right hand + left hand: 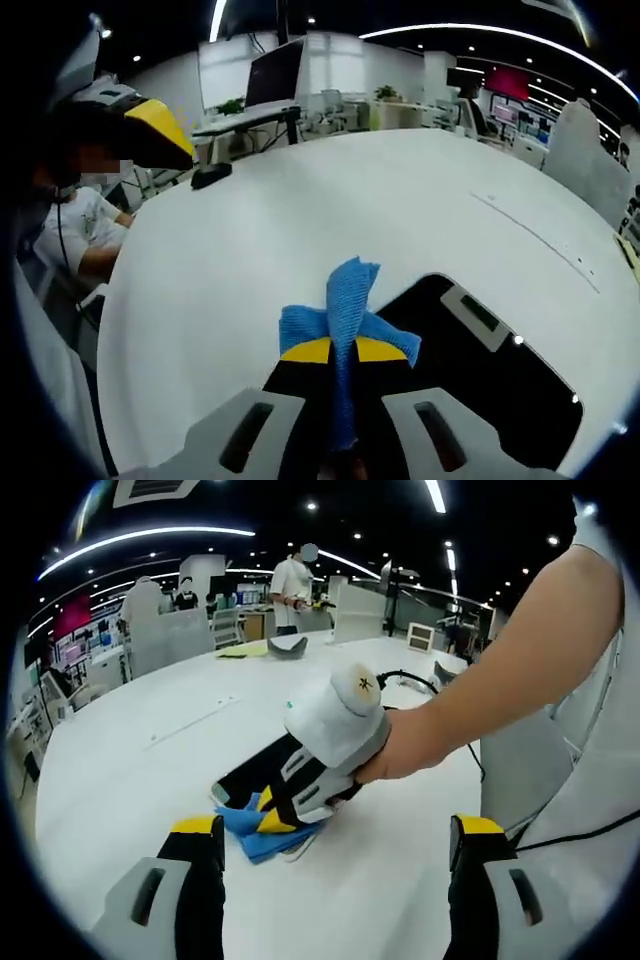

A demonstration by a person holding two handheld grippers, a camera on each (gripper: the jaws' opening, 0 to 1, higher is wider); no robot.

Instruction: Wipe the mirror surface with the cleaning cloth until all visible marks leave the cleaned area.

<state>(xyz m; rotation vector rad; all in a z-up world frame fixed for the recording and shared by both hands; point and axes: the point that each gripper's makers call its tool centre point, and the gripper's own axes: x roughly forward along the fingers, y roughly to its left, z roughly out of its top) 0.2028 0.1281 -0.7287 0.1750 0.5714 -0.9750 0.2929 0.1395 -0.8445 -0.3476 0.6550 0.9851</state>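
One blue cleaning cloth [345,305] and one dark mirror [480,385] are seen on the white counter [300,210]. In the right gripper view, the cloth is pinched between the two yellow-tipped fingers [308,351] of the right gripper [343,352], which are closed tight on it; a strip of the fabric runs down between them and a bunched fold stands up just past the tips. The mirror lies flat on the counter just beside the cloth, its near corner touching or almost touching the bunched fabric; which of the two cannot be told.

In the left gripper view, the right gripper [275,815] is seen held in a person's hand [405,745], with the cloth [262,832] pressed to the counter [150,780] at the near end of the mirror [255,770]. The two fingers [197,855] of the left gripper [335,825] are spread wide apart with nothing between them, and they are held well short of the cloth, which lies ahead of them, nearer the left-hand finger.

Several people are seen standing at the far side of the room.
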